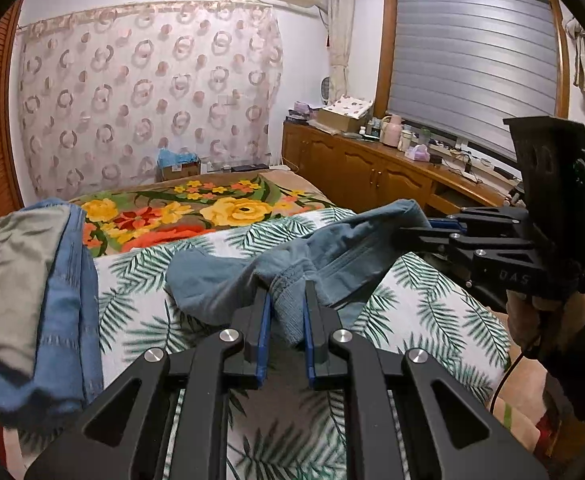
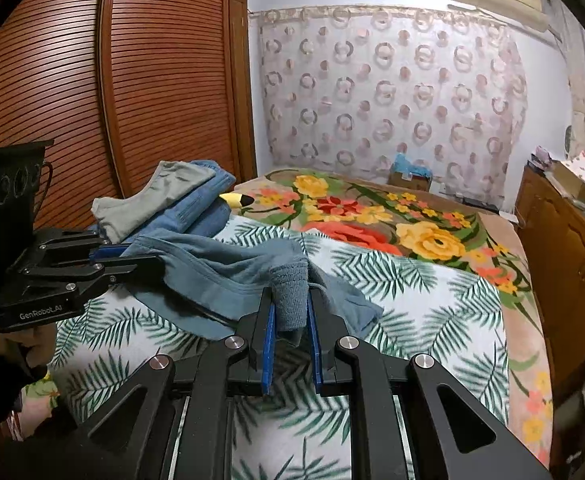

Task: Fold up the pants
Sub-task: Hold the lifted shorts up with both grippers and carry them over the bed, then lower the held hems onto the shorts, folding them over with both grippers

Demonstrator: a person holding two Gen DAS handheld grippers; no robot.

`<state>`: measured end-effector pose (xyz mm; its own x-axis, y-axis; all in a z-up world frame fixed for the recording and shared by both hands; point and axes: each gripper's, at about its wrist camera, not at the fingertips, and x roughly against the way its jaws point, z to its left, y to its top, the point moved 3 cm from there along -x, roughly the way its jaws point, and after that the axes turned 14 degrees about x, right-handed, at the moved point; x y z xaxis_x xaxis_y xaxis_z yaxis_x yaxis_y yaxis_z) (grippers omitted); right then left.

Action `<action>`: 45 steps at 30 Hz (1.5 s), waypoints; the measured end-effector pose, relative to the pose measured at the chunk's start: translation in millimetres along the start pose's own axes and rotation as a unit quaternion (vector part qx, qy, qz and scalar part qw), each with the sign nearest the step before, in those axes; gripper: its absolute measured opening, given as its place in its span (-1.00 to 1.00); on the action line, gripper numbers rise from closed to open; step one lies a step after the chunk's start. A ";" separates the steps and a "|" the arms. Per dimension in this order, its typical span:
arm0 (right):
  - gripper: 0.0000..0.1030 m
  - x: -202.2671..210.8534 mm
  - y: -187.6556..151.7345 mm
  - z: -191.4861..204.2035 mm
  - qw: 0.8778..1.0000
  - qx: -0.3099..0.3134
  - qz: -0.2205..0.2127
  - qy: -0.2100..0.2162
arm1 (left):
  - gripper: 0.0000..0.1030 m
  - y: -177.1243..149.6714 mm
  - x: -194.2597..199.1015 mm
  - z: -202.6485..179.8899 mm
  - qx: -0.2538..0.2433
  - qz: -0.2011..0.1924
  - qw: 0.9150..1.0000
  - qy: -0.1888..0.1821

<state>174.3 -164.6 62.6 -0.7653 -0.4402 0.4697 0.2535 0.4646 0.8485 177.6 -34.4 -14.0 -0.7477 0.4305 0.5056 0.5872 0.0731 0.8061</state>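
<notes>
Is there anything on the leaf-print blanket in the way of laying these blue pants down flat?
Nothing visible blocks it. Both hand-held grippers, left and right, grip the blue pants over bare leaf-print blanket. The stack of folded clothes sits off to the side, near the wardrobe.

We see the floral blanket [image 2: 372,216] w/ a cardboard box [image 2: 408,178] at its far end. Wooden cabinet [image 1: 372,172] right of it, louvered wardrobe [image 2: 92,80] left.
</notes>
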 end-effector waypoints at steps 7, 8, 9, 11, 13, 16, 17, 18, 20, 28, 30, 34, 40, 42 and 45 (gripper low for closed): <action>-0.72 34.9 -11.9 16.8 1.000 0.000 0.000 -0.003 | -0.71 -14.5 23.7 -13.2 -0.007 0.000 1.000 0.000; -0.72 39.3 -13.1 19.7 1.000 0.000 -0.001 -0.002 | -0.71 -18.7 27.2 -14.4 -0.008 0.000 1.000 -0.001; -0.72 43.5 -16.2 23.0 1.000 0.001 -0.001 -0.001 | -0.71 -21.9 31.1 -17.3 -0.009 0.001 1.000 -0.003; -0.72 50.2 -20.7 28.3 1.000 0.002 -0.001 0.002 | -0.71 -26.9 35.1 -19.9 -0.011 0.004 1.000 -0.005; -0.72 55.0 -26.1 31.9 1.000 0.003 0.001 0.005 | -0.71 -31.6 38.0 -20.7 -0.012 0.008 1.000 -0.007; -0.72 60.2 -34.1 34.7 1.000 -0.002 0.002 0.009 | -0.71 -38.4 41.0 -21.5 -0.011 0.012 1.000 -0.008; -0.72 62.2 -36.3 35.2 1.000 -0.005 0.001 0.011 | -0.71 -40.9 42.2 -21.6 -0.009 0.013 1.000 -0.009; -0.72 63.9 -38.9 35.8 1.000 -0.007 0.002 0.013 | -0.71 -42.6 43.1 -21.2 -0.008 0.014 1.000 -0.009; -0.72 67.2 -42.6 36.8 1.000 -0.010 0.003 0.015 | -0.71 -47.3 45.6 -20.5 -0.008 0.016 1.000 -0.010; -0.72 85.1 -51.1 38.4 1.000 -0.020 0.003 0.019 | -0.71 -59.9 62.6 -30.1 -0.011 0.015 1.000 -0.018; -0.72 88.7 -53.8 41.5 1.000 -0.021 0.005 0.020 | -0.71 -63.7 65.6 -32.7 -0.013 0.017 1.000 -0.020; -0.72 94.1 -59.5 47.0 0.999 -0.021 0.012 0.025 | -0.71 -71.9 68.4 -36.1 -0.014 0.022 0.999 -0.022; -0.72 95.7 -74.0 54.8 0.999 -0.029 0.030 0.035 | -0.71 -95.3 67.8 -32.8 -0.011 0.047 0.999 -0.020; -0.72 91.3 -82.2 57.6 0.998 -0.033 0.041 0.040 | -0.71 -107.9 60.5 -28.3 -0.006 0.065 0.998 -0.018; -0.72 80.5 -94.8 59.4 0.996 -0.042 0.060 0.046 | -0.71 -121.1 49.3 -19.0 0.006 0.087 0.996 -0.010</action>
<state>53.5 -198.5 5.6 -0.6697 -0.4558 0.5863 0.3912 0.4545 0.8002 63.7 -39.1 -80.9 -0.6274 0.4559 0.6313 0.7114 0.0057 0.7028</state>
